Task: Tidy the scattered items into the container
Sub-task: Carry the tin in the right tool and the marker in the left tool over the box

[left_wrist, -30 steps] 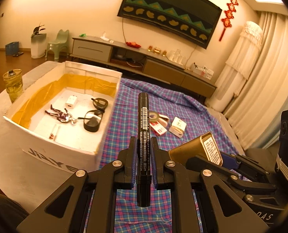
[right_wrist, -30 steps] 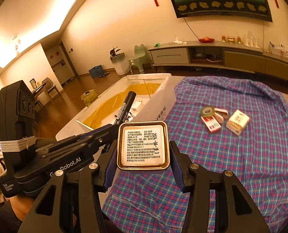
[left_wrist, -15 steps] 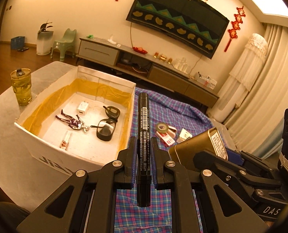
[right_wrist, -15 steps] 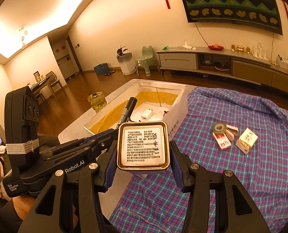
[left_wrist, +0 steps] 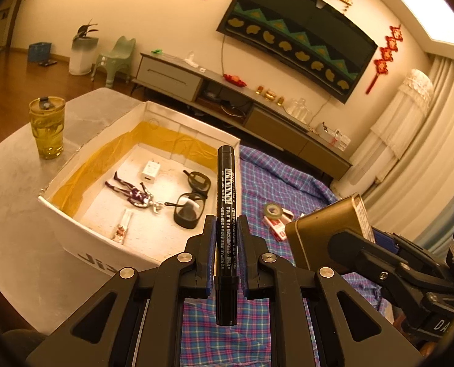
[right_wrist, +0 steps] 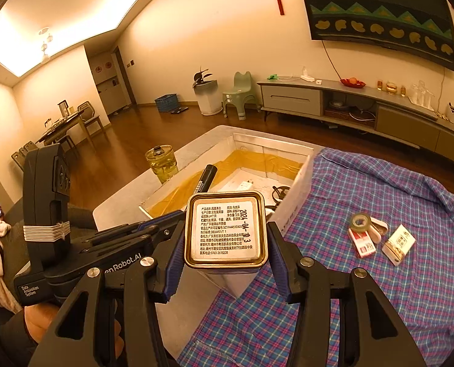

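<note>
Both hand-held grippers, left (left_wrist: 226, 235) clamped on a marker (left_wrist: 225, 202) and right (right_wrist: 226, 246) on a tin (right_wrist: 226, 229), have been carried nearer the box (left_wrist: 83, 232) at centre left, so release is judged next.

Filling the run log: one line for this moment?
left gripper: shut on black marker | right gripper: shut on gold tin | white box: neither item in yet
</note>
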`<state>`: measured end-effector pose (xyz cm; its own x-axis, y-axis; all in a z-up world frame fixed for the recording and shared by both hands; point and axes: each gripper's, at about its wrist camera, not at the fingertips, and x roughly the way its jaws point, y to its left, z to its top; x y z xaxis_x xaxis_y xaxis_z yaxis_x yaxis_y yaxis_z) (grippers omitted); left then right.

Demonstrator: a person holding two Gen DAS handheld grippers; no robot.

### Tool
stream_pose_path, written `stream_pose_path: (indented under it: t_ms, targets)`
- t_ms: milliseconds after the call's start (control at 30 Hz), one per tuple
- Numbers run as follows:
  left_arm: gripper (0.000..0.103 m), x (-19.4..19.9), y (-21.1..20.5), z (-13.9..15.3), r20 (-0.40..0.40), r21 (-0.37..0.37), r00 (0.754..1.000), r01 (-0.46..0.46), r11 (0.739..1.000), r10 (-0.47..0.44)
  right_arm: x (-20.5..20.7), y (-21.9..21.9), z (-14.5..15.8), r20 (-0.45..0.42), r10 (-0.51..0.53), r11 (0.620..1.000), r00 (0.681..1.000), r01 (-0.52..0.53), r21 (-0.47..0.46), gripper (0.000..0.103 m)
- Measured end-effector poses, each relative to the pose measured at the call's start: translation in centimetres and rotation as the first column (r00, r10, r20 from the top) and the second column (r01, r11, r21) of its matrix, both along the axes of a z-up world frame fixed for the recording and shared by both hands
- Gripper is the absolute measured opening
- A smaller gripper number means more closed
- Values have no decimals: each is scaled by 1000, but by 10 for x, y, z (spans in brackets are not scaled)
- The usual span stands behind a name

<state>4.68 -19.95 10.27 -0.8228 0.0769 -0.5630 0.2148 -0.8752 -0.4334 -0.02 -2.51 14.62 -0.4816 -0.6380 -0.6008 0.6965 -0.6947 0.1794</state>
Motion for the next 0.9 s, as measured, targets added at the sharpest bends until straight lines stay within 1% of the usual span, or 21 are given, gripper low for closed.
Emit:
stream_pose_path:
  t_ms: [133,300,500,700,900]
  targets:
    - [13,-1,-13,-2,0,17,1000,-13,1000,13,-3,-11,2,-8,13,1000,1000,-13,12,51]
    - [13,-4,-28,-1,-1,21,1000,-24,999,24,-10,-24,3,-10,26,999,1000,-26,25,51]
    - [13,-11,-44,3,1,2,1000,-30,1000,30,-23,-40,0,1,40,998,999,-40,41,51]
    - [13,-20,-56,4,9,-1,1000,-26,1000,26,-38,-54,-2,15,53,997,999,-53,57,51]
    - [13,-30,-64,5,32,-41,999,2,999,0,-53,-66,-5,25,58,995,998,-60,77,51]
